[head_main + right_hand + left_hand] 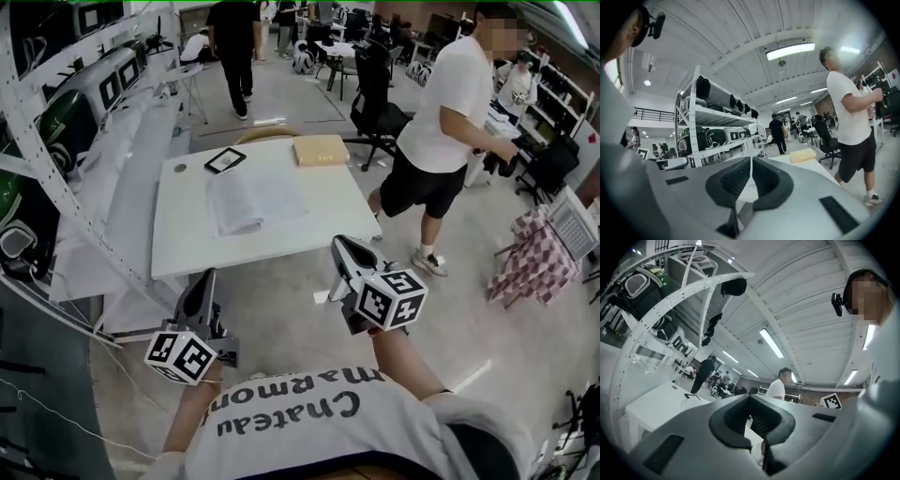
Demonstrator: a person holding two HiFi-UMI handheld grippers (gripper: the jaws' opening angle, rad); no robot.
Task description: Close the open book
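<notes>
The open book point(253, 199) lies flat, pages up, near the middle of a white table point(309, 230). Both grippers hover over the floor in front of the table's near edge, short of the book. My left gripper point(206, 276) is at the lower left and points toward the table's left front corner, its jaws together with nothing between them point(751, 399). To the right, the right gripper point(338, 242) has its tips close to the table's front edge, likewise shut and empty point(751, 160). The book is hidden behind the jaws in both gripper views.
A black-framed card point(225, 160) and a tan box point(321, 150) lie at the table's far end. A person in a white shirt point(450, 112) walks just right of the table. White shelving point(94, 141) runs along the left. An office chair point(377, 103) stands behind.
</notes>
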